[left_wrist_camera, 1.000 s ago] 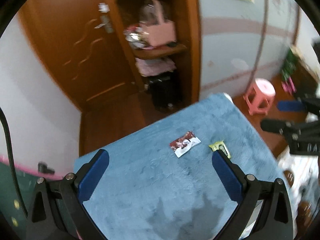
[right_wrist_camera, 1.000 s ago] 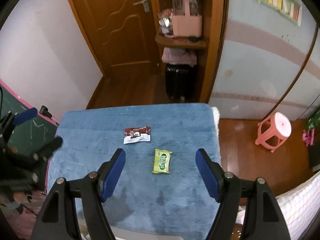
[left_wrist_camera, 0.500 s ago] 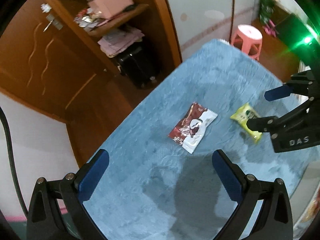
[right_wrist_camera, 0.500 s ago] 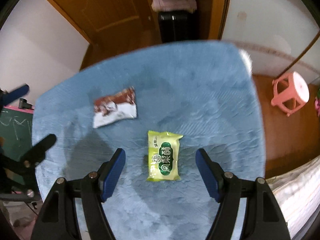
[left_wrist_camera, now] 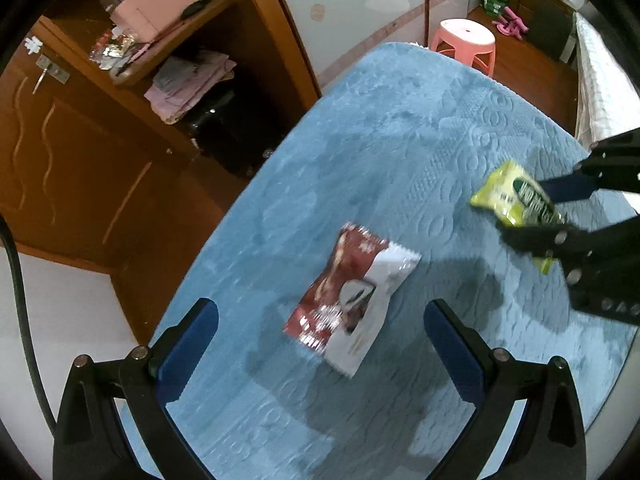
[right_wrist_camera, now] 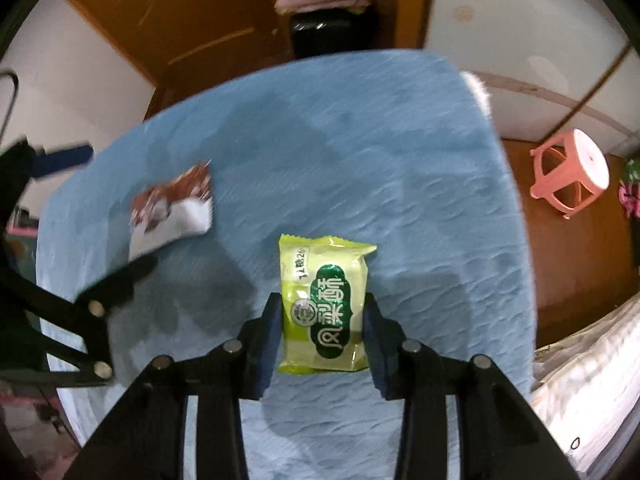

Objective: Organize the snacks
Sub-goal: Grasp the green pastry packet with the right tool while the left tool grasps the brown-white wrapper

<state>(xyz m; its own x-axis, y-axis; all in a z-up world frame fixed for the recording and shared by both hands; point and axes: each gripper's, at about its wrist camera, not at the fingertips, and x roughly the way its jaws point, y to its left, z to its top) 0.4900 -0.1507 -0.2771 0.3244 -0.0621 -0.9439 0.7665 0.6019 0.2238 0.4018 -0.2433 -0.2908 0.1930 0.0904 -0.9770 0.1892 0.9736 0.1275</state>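
Note:
A green snack packet (right_wrist_camera: 320, 276) lies on the blue plush table cover (right_wrist_camera: 360, 140). My right gripper (right_wrist_camera: 322, 300) points down over it with the jaws closing, and the blue pads touch its two long sides. The left wrist view shows that packet (left_wrist_camera: 508, 196) between the right gripper's (left_wrist_camera: 536, 212) fingers. A red and white snack packet (left_wrist_camera: 352, 296) lies flat just ahead of my left gripper (left_wrist_camera: 318, 312), which hangs open above the cover with nothing gripped. The right wrist view has this packet (right_wrist_camera: 172, 208) at the left, blurred, beside the left gripper (right_wrist_camera: 92, 216).
A pink stool (left_wrist_camera: 466, 38) stands on the wooden floor past the table's far corner. A wooden shelf unit holds a pink basket (left_wrist_camera: 156, 4), and a black case (left_wrist_camera: 224, 128) sits under it. White bedding (right_wrist_camera: 580, 380) lies to the right.
Both grippers have come down close to the table. The right jaws have narrowed onto the sides of the green packet. The left gripper has rolled and now hovers over the red and white packet.

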